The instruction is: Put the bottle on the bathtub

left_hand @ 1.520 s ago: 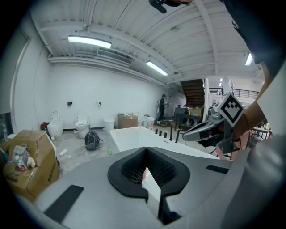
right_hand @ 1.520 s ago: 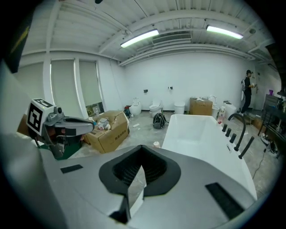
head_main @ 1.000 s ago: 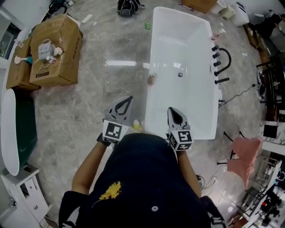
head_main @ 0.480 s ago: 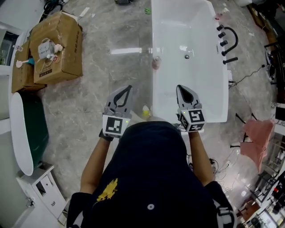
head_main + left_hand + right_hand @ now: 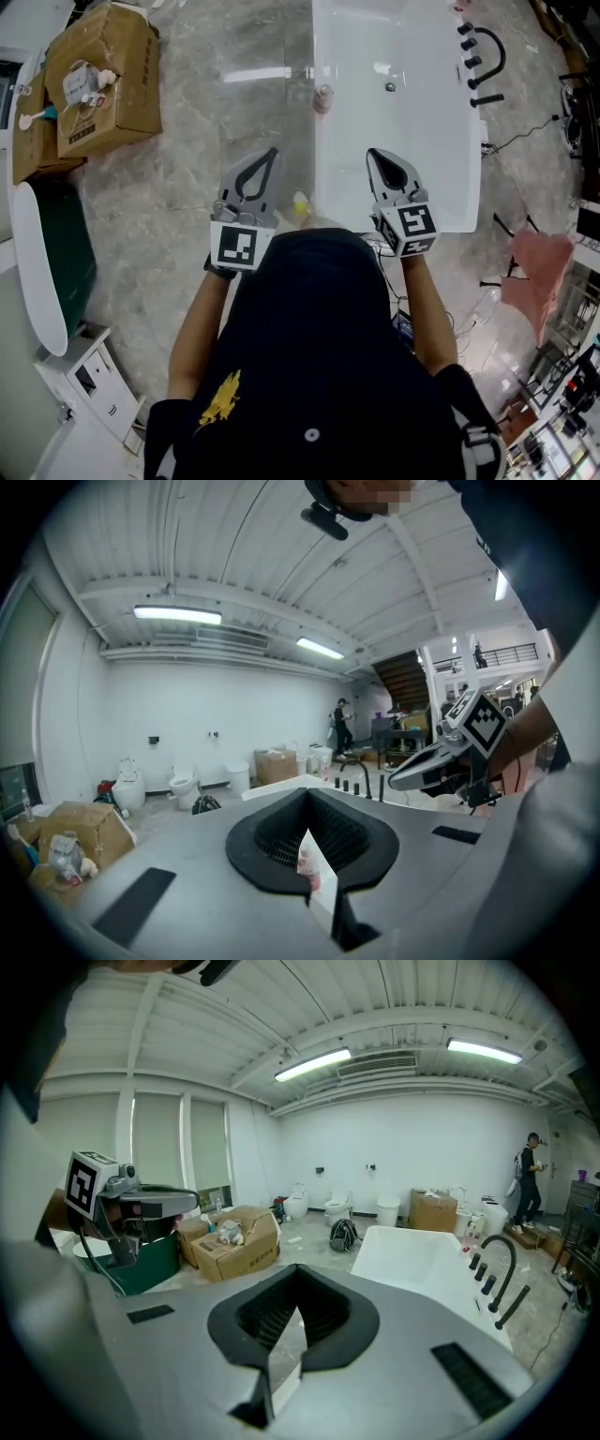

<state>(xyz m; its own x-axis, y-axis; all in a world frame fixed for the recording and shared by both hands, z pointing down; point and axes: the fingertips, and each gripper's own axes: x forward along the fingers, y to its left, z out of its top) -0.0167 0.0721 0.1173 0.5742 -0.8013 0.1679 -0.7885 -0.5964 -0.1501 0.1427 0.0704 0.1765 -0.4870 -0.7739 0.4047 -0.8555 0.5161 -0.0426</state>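
Note:
A small pink-and-white bottle (image 5: 322, 97) stands at the left rim of the white bathtub (image 5: 441, 187). In the left gripper view the same bottle (image 5: 307, 866) shows through the slit of the jaws, some way ahead, on the tub's white edge. My left gripper (image 5: 267, 159) hangs over the floor just left of the tub, shut and holding nothing. My right gripper (image 5: 377, 157) hovers over the tub's near end, also shut and empty. Each gripper appears in the other's view: the right gripper (image 5: 412, 772) and the left gripper (image 5: 178, 1202).
A small yellowish thing (image 5: 300, 204) lies on the floor by the tub's near left corner. Black taps (image 5: 483, 61) stand on the right rim. Cardboard boxes (image 5: 94, 84) and a green-and-white tub (image 5: 47, 262) are at left. A person (image 5: 527, 1180) stands far off.
The view has drifted, so the tub and boxes sit higher in the picture. My left gripper has risen slightly. Both grippers stay shut and the bottle keeps its place on the rim.

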